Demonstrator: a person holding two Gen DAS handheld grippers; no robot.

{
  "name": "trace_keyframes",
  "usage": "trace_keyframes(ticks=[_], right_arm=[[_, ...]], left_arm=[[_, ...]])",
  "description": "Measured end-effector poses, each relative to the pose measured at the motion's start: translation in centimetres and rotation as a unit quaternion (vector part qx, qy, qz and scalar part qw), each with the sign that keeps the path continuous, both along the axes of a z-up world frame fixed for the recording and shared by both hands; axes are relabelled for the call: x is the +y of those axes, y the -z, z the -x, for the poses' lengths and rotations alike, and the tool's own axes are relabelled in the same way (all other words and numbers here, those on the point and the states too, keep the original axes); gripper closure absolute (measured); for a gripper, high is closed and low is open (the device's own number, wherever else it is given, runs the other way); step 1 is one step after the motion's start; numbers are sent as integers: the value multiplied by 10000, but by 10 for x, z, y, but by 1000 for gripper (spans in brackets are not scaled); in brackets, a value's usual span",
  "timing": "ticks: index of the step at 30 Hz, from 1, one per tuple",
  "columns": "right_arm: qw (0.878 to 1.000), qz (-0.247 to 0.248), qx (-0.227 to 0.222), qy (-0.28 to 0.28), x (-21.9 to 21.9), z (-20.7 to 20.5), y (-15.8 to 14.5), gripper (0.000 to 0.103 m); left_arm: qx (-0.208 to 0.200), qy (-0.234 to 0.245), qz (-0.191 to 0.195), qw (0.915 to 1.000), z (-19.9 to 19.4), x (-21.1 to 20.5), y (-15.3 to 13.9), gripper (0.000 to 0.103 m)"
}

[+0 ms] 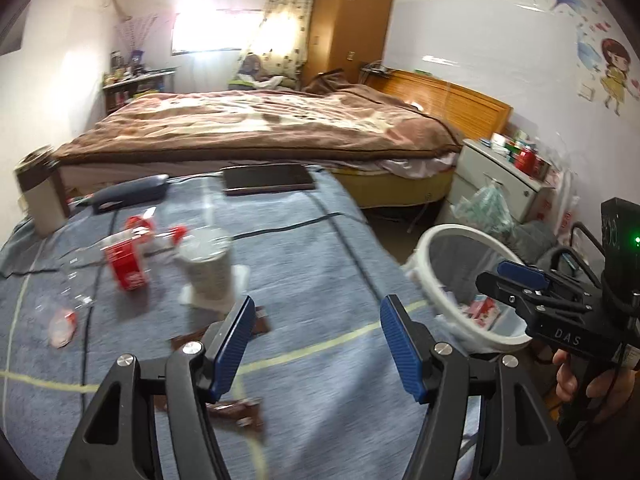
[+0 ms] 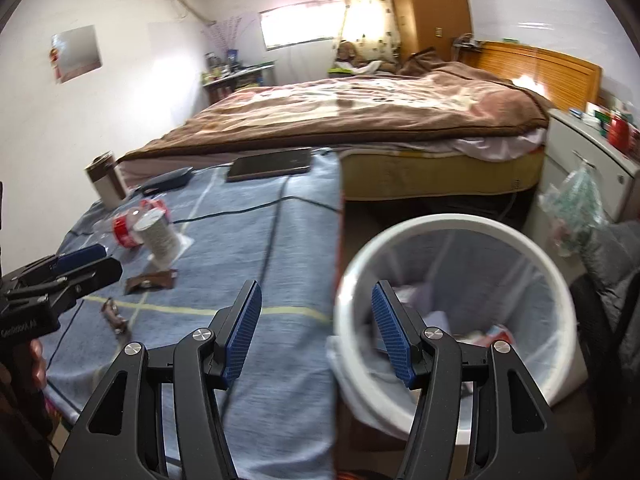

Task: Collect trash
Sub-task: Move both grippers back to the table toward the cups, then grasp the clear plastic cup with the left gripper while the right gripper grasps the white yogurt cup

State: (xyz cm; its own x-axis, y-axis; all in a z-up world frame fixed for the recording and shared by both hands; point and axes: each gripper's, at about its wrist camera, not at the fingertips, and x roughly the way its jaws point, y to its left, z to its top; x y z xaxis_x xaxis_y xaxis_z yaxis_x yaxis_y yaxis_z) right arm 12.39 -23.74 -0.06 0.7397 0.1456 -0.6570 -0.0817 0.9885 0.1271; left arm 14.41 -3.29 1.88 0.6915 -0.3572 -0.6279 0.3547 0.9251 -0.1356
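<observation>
Trash lies on a blue blanket-covered surface (image 1: 320, 264): a crushed bottle with a red label (image 1: 124, 264), a white paper cup (image 1: 208, 268), brown wrappers (image 1: 236, 408) and a small red-and-white wrapper (image 1: 62, 326). My left gripper (image 1: 316, 344) hovers open over the blanket, just in front of the brown wrappers, with nothing between its blue pads. To its right stands a white bin (image 1: 430, 276) lined with a bag and holding some litter. My right gripper (image 2: 316, 332) is open and empty, straddling the blanket's edge and the bin's rim (image 2: 440, 226). The bottle (image 2: 124, 230), cup (image 2: 158, 236) and a brown wrapper (image 2: 150, 280) show at left.
At the far end of the blanket lie a dark tablet (image 1: 268, 178), a dark blue case (image 1: 128, 194) and a tumbler (image 1: 40, 192). Behind is a bed with a brown cover (image 1: 260, 128). A white nightstand (image 1: 504, 176) and a plastic bag (image 1: 486, 204) stand beyond the bin.
</observation>
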Motion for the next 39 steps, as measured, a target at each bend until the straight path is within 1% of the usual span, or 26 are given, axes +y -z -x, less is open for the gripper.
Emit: trace_keyframes(ticks=[6, 9, 13, 16, 19, 26, 30, 39], right_arm=[[9995, -2, 63, -293, 23, -4, 5, 44], [9991, 0, 82, -407, 32, -7, 6, 44], [9983, 36, 92, -576, 46, -11, 7, 44], [9974, 2, 114, -713, 59, -17, 8, 44], [9959, 17, 101, -899, 77, -23, 10, 44], [9917, 64, 124, -1280, 115, -41, 14, 44], [9906, 12, 185, -1355, 131, -54, 18, 44], [9884, 73, 284, -1487, 156, -76, 26, 43]], left_arm=[[171, -419, -135, 9989, 4, 36, 15, 36], [228, -631, -287, 9973, 9, 49, 24, 35], [376, -845, -240, 9954, 10, 69, 33, 35], [369, -1072, -278, 9932, 10, 86, 34, 34], [368, -1336, -196, 9902, 7, 109, 34, 34], [359, -1744, -142, 9839, 0, 150, 36, 33], [394, -1913, -54, 9807, -7, 171, 37, 33], [495, -2226, -59, 9736, -32, 203, 45, 33]])
